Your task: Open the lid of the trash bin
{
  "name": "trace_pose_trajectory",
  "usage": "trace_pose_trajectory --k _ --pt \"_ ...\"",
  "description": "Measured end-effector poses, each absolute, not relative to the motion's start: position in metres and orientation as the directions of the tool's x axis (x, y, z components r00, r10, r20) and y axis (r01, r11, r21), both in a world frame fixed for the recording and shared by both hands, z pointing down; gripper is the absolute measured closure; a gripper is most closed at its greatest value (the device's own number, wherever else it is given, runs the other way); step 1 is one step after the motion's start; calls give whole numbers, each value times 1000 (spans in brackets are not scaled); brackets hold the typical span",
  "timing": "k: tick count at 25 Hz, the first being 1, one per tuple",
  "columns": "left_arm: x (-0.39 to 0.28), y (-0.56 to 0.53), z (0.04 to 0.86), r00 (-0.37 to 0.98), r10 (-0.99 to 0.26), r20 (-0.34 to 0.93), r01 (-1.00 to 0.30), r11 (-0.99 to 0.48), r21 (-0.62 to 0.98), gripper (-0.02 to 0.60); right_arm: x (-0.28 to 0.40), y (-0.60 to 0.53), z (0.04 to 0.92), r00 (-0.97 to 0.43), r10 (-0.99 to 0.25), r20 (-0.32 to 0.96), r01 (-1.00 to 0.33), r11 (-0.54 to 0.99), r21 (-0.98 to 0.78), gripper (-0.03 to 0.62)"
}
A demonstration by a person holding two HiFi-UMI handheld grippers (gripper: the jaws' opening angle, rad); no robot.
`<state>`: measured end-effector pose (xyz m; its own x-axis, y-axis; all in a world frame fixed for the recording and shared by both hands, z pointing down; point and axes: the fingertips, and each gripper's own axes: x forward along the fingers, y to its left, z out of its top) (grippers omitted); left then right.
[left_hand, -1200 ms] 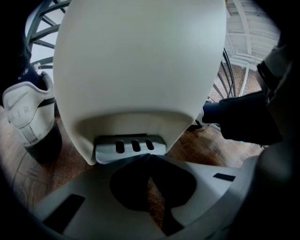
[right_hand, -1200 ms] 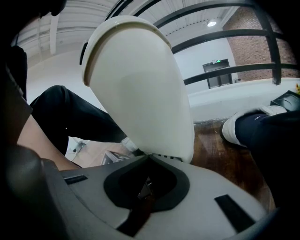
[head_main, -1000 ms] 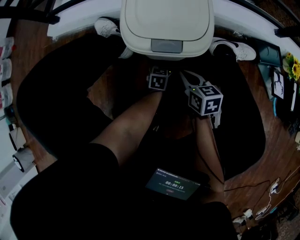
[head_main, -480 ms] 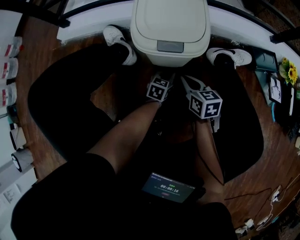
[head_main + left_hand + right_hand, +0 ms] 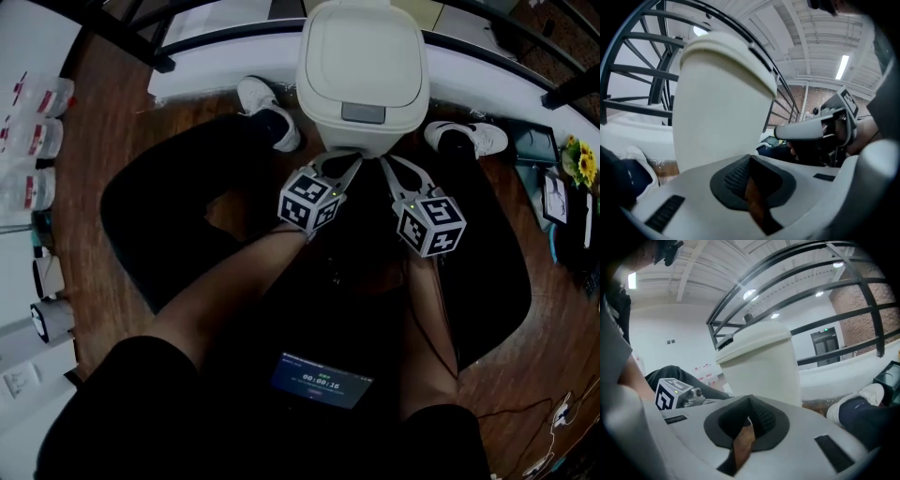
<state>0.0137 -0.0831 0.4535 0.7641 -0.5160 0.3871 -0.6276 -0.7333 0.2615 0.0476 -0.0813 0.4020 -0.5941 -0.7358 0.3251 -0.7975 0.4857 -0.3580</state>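
Two shoes (image 5: 267, 111) flank the lidded trash bin (image 5: 364, 66), left claw (image 5: 339, 164) and right claw (image 5: 394, 167) closed empty before it.

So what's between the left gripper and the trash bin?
Nothing. In the left gripper view the cream plastic trash bin stands straight ahead of the left hand-held gripper, with no thing between.

The bin (image 5: 364, 75) stands just ahead of the fingertips of the left gripper (image 5: 339, 165) and right gripper (image 5: 397, 169); one shoe (image 5: 266, 105) lies left, the other shoe (image 5: 473, 139) right.
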Motion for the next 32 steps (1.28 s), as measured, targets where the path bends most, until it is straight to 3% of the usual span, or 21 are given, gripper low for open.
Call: trace_pose_trajectory --k 9,13,22,32 --pt "-18 -63 314 840 -533 104 -543 -822 170 546 27 -60 311 -665 -742 84 -739 639 -213 572" --pt "-27 -49 276 859 -508 66 -512 -857 61 546 14 -53 277 -705 -709 -12 -697 696 -172 572" --pt "-39 -56 273 857 -515 25 -516 -856 42 546 -10 -51 260 -738 -675 -18 -672 737 -68 573" --pt "-45 -58 271 860 -510 -5 -510 -859 44 546 -15 -58 264 -732 -681 -24 -678 731 -81 572"
